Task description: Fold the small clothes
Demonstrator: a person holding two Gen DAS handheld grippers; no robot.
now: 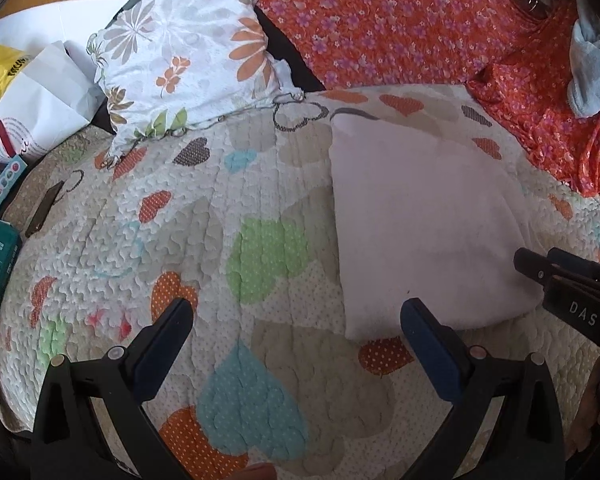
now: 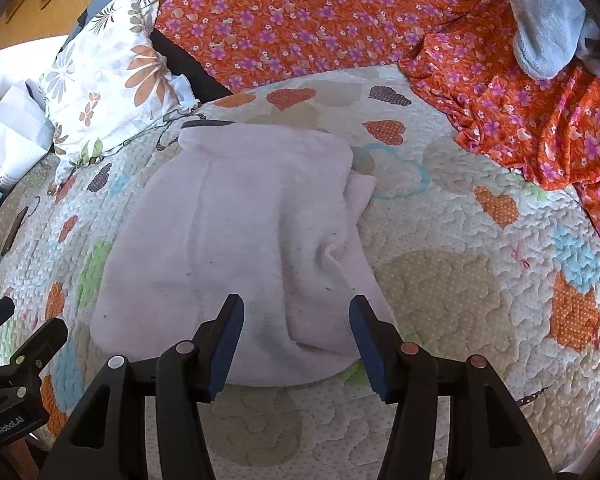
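Pale pink garment [image 2: 236, 240] lies folded on the heart-print quilt [image 2: 460, 300]; my right gripper [image 2: 296, 312] hangs spread above it, left gripper [image 1: 296, 312] parted wide alongside, both empty.

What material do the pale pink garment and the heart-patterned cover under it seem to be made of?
The pale pink garment looks like soft fleece or terry, matte: its surface is fuzzy and its folds are thick and rounded. The heart-patterned cover appears to be quilted cotton with padding: stitched wavy lines make it puffy, and the hearts look printed.
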